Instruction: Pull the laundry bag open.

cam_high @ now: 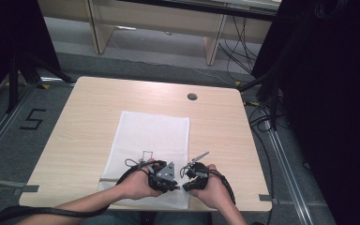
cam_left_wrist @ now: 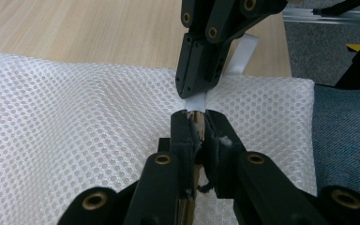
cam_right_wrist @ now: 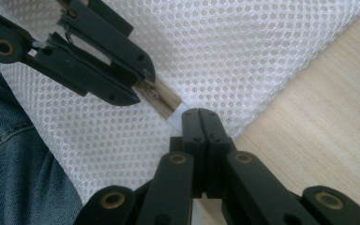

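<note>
Near the bottom middle of the high view, we held both grippers tip to tip over the near edge of the white mesh cloth, which lay on the wooden table. Between them ran a slim wooden stick with a white strip at one end.

Our left gripper had its jaws pressed onto the wooden part of the stick; in the left gripper view the tan wood showed between the pads at lower centre. Our right gripper had its jaws pressed together on the white strip, which came out as a pale corner just beside its tip in the right gripper view.

What the next move turned on, as we judged it, was the line of the stick. In the right gripper view its long axis ran from the left gripper at upper left down to the right gripper's tip at centre, slanting across the mesh. The two tips stood very near each other, with a short bare stretch of wood between them. Pulling apart would have to follow that axis, each hand drawing away from the other, or the strip might tear or slip sideways.

No container stood on the table; a small dark round hole sat in the tabletop toward the upper middle, well apart from our hands.
</note>
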Demonstrator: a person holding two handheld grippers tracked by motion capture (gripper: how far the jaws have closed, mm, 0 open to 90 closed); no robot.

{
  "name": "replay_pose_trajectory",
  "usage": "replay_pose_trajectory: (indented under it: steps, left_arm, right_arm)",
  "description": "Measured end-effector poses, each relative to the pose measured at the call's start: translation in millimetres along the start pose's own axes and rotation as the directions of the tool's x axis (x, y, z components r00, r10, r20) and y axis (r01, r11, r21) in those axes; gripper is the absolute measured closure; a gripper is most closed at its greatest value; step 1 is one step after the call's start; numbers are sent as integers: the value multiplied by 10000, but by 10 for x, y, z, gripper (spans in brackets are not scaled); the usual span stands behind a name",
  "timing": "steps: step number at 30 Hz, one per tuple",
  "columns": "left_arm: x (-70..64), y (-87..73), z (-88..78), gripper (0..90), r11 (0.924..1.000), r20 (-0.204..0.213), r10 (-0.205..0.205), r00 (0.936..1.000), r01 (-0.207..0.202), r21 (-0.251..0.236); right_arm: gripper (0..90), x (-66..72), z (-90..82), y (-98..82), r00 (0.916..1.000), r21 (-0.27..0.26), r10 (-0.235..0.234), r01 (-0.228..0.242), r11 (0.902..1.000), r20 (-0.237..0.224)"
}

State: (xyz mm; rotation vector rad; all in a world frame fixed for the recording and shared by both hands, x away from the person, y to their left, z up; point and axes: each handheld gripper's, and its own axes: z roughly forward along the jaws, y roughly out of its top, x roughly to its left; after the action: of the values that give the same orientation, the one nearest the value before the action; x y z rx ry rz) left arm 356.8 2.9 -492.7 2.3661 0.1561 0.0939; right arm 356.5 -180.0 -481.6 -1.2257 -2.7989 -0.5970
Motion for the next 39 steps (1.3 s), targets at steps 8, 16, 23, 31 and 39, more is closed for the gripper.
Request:
replay_pose_trajectory:
  steps: [8, 16, 23, 31, 39]
  left_arm:
    - [-1, -14, -23, 821, 10000, -65, -29, 10000, 29, -25]
    - [3, -42, -72, 821, 9995, -38, -258, 9997, 258, -171]
    - [6, -50, -83, 821, 9997, -50, -136, 9999, 135, -180]
    - [-7, -61, -116, 821, 9994, -96, -282, 9996, 280, -210]
    - [8, -84, -139, 821, 9995, -125, -269, 9996, 267, -176]
  right_arm:
    - [900, -2, 0, 0, 10000, 2, 15, -15, 10000, -18]
    - [900, -14, 6, 1, 9999, -54, -112, 112, 9999, -76]
    - [900, 1, 1, 1, 10000, -7, 10, -10, 10000, 3]
    - [900, -7, 6, 4, 9999, -57, -146, 146, 9999, -7]
    - [900, -1, 0, 0, 10000, -10, 36, -36, 10000, -14]
